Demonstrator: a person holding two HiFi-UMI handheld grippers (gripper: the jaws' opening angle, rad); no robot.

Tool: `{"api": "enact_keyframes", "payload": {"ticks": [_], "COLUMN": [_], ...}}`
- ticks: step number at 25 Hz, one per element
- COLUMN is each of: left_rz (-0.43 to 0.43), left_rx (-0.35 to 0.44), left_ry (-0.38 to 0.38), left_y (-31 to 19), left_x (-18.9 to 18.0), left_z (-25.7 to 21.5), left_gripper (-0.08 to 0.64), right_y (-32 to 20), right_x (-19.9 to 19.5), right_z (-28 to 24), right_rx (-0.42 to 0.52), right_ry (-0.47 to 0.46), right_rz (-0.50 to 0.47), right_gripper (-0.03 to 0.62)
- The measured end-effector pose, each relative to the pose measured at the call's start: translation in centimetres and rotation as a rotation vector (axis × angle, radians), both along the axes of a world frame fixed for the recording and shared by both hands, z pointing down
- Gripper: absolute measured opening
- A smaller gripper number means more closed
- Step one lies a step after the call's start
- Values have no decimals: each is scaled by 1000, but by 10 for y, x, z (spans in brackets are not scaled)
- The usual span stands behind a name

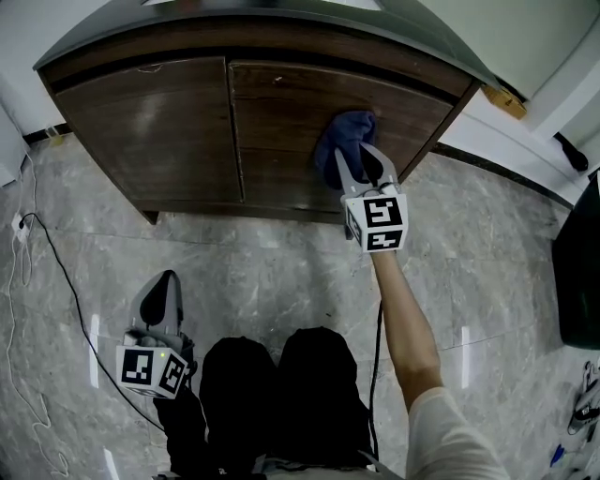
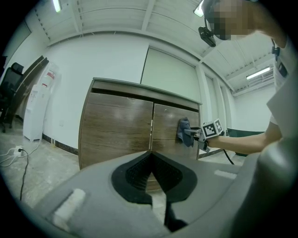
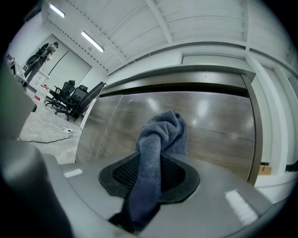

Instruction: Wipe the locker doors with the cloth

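Observation:
A low brown wooden locker has two doors, the left door (image 1: 155, 127) and the right door (image 1: 309, 117). My right gripper (image 1: 361, 169) is shut on a blue cloth (image 1: 342, 141) and presses it against the upper part of the right door (image 3: 219, 125). In the right gripper view the cloth (image 3: 158, 148) bunches out between the jaws against the wood. The left gripper view shows the cloth (image 2: 185, 131) on the right door (image 2: 170, 132) too. My left gripper (image 1: 161, 298) hangs low over the floor at my left side, away from the locker, its jaws shut with nothing in them (image 2: 150, 179).
The locker has a grey top (image 1: 281, 19) and stands on a grey marble floor (image 1: 262, 272). A cable (image 1: 56, 272) runs across the floor at the left. A dark object (image 1: 577, 272) stands at the right edge. Office chairs (image 3: 70, 97) stand far off to the left.

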State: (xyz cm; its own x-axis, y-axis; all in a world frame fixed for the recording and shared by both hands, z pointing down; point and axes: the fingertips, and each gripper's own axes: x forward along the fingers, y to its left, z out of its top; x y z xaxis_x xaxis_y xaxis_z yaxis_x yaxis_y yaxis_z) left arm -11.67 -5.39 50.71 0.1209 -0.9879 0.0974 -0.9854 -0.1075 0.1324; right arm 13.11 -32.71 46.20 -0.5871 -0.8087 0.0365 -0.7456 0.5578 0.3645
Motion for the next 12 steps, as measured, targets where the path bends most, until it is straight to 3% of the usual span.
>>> {"api": "enact_keyframes", "payload": {"ticks": [12], "left_rz": [-22], "left_rx": [9], "left_ry": [5], "left_y": [12], "left_x": [-10], "left_z": [1], "left_gripper": [0], "right_y": [1], "right_x": [-12], "right_z": [-42], "right_rx": [76], "right_ry": [-24], "right_rz": [-4], "right_gripper": [112]}}
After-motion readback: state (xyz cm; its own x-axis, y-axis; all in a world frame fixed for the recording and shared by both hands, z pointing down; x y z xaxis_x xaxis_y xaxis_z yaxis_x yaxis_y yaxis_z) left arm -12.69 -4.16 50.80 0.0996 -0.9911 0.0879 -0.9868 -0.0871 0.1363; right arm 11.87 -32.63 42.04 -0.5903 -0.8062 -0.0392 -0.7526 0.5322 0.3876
